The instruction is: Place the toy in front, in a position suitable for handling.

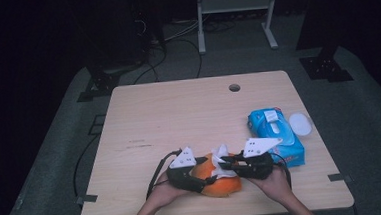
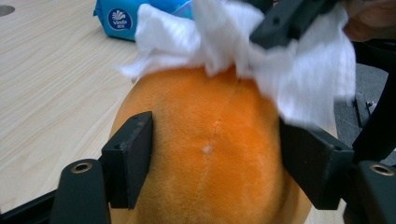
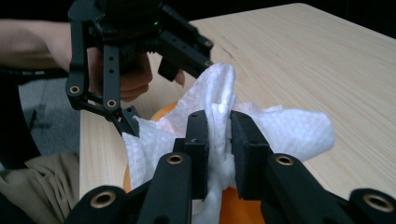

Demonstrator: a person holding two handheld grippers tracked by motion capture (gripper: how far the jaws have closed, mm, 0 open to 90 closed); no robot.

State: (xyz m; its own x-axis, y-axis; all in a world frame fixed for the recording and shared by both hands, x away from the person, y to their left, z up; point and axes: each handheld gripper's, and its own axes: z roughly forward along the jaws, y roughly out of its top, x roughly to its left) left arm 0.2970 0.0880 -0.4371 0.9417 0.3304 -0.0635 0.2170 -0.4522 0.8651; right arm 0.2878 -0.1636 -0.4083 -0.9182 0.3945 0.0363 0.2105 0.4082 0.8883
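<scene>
1. Gripping a white tissue [image 3: 219, 112], the right gripper [image 3: 218, 140] had its jaws drawn narrow, with the bunched sheet pinched between them.
2. The tissue lay draped over the top of an orange plush toy [image 2: 210, 154], touching it, at the near edge of the wooden table [image 1: 178, 108], about midway between left and right.
3. The left gripper [image 1: 203, 179] straddled the orange plush toy from its left side, with a jaw on either flank; I could not tell whether the pads [image 2: 130, 154] pressed on the plush or merely stood against it.
4. A blue pack of wipes [image 1: 275, 135] lay to the right of the toy, just beyond the right gripper.
5. A white lid [image 1: 299, 123] sat just right of the pack, by the table's right edge.
</scene>
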